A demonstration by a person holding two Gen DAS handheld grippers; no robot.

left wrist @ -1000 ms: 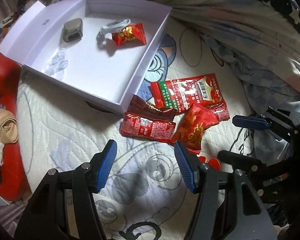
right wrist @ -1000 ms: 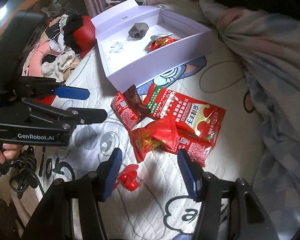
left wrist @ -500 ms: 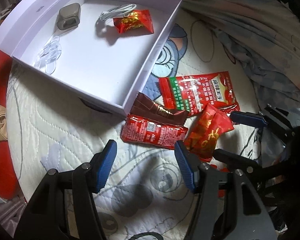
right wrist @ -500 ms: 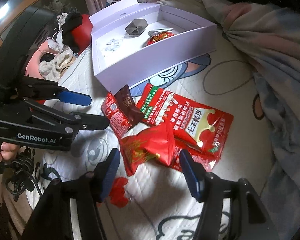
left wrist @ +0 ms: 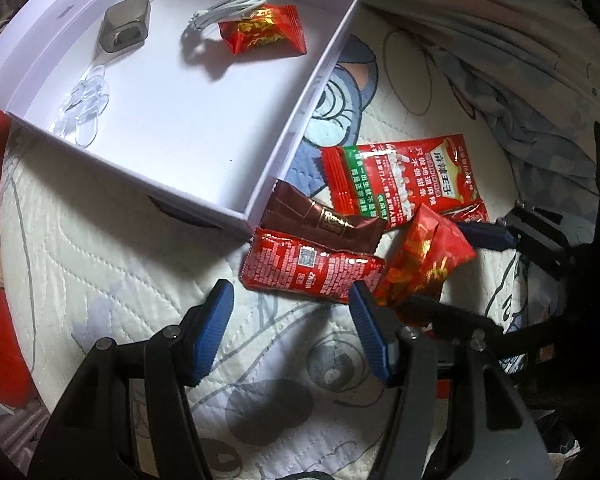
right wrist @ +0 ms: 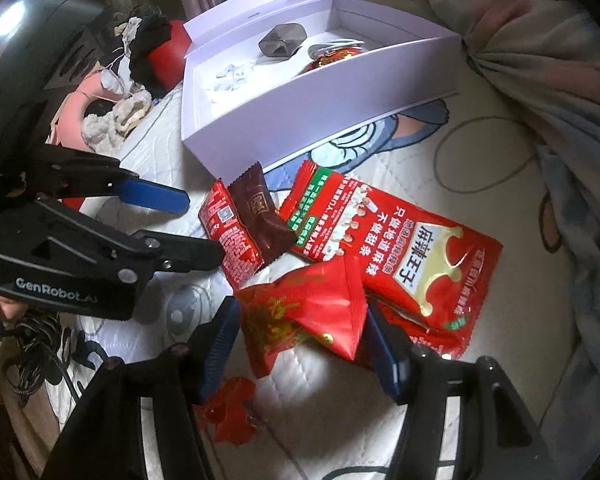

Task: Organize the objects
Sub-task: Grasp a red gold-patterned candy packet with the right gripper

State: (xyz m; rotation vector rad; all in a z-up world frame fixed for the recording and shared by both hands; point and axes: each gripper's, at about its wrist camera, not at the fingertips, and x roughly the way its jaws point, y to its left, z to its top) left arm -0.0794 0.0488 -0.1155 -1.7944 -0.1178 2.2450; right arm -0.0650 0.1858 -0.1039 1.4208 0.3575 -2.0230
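Observation:
Several snack packets lie on the quilt beside an open white box (left wrist: 324, 76). My right gripper (right wrist: 300, 332) points steeply down, and its jaws are closing around a puffy red packet (right wrist: 304, 312). The blue pads stand at the packet's two edges and do not visibly squeeze it. A large red packet (right wrist: 396, 248), a brown packet (right wrist: 264, 212) and a flat red packet (right wrist: 228, 232) lie just beyond. My left gripper (left wrist: 290, 312) is open and empty over the quilt, with the flat red packet (left wrist: 312, 268) just past its fingertips.
The box holds a grey case (left wrist: 124, 28), a white cable (left wrist: 228, 12), a red candy (left wrist: 264, 34) and clear plastic pieces (left wrist: 84, 100). A small red object (right wrist: 228, 408) lies under my right gripper. Rumpled bedding (right wrist: 540, 80) rises on the right; clothes (right wrist: 140, 48) pile on the left.
Both grippers have sunk closer to the packets. The right jaws now straddle the puffy red packet and stand narrower than half a second ago. The left jaws keep their width.

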